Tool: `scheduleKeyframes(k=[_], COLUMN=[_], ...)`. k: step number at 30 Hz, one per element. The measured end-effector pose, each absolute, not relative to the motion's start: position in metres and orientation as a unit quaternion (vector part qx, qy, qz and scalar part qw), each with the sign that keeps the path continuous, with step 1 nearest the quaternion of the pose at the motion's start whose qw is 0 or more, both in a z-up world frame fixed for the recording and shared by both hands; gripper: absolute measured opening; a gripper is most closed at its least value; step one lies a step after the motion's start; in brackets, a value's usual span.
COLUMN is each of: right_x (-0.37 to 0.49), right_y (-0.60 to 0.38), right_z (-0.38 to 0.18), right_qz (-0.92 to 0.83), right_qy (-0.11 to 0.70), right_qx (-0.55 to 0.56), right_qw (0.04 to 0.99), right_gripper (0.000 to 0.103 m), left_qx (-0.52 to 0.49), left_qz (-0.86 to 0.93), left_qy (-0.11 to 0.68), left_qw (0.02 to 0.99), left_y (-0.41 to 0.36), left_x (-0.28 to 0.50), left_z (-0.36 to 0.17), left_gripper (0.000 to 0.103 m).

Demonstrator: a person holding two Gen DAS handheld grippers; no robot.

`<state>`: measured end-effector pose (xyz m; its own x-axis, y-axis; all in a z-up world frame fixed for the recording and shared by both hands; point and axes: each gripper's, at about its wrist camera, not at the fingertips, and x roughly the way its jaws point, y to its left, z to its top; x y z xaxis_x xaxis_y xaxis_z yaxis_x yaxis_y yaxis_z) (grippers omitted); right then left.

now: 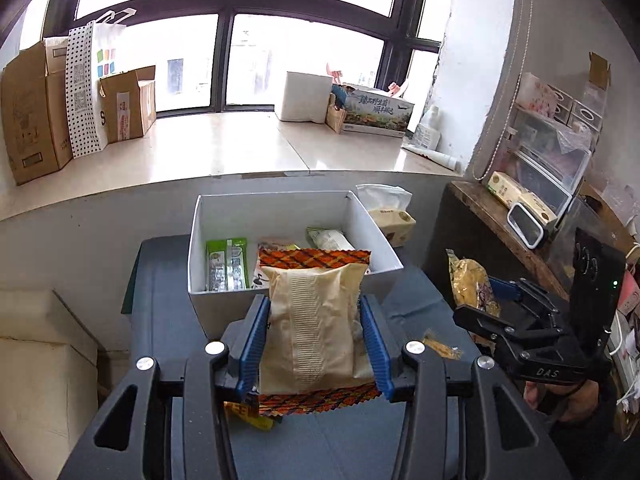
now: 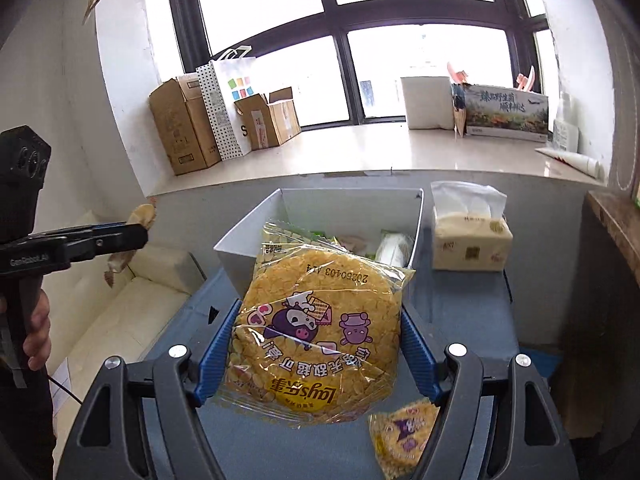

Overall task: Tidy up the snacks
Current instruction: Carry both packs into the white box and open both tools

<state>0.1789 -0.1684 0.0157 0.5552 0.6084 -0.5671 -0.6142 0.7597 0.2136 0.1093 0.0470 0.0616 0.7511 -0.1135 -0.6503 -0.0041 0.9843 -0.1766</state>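
A beige snack packet (image 1: pixel 316 320) with orange patterned ends sits clamped between the blue pads of the left claw (image 1: pixel 316 344), held above the dark blue table (image 1: pixel 412 300), its top edge in front of the near wall of the white box (image 1: pixel 276 208) straight ahead of the claw. Inside that box lie a green packet (image 1: pixel 226 264) at the left and a pale packet (image 1: pixel 332 240) toward the back right. A yellow wrapper (image 1: pixel 250 414) lies on the table under the left claw. To its right, the right claw (image 2: pixel 318 344) grips a round yellow crisp packet (image 2: pixel 316 328) printed with cartoon figures, raised in front of the same box. A smaller yellow packet (image 2: pixel 404 436) rests on the table below and right of that claw. Beyond the right claw's right pad, a tissue pack (image 2: pixel 472 244) stands beside the box. Cardboard boxes (image 2: pixel 188 128) line the windowsill behind
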Motion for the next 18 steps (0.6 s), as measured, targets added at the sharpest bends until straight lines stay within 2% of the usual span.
scheduleKeyframes(k=[9, 18], right_x=[0.248, 0.314], right_y=[-0.121, -0.068], right_z=[0.037, 0.021], right_qz=[0.358, 0.326], right_qy=[0.333, 0.364], right_qx=[0.026, -0.03], right_qw=[0.872, 0.872], right_gripper=[0.079, 0.079], left_qx=[-0.063, -0.041], left_qz=[0.008, 0.031], left_qy=[0.354, 0.383], left_qw=[0.933, 0.922], left_y=[0.076, 0.093], left_x=[0.202, 0.268], left_z=[0.052, 0.013], left_gripper=[0.05, 0.051])
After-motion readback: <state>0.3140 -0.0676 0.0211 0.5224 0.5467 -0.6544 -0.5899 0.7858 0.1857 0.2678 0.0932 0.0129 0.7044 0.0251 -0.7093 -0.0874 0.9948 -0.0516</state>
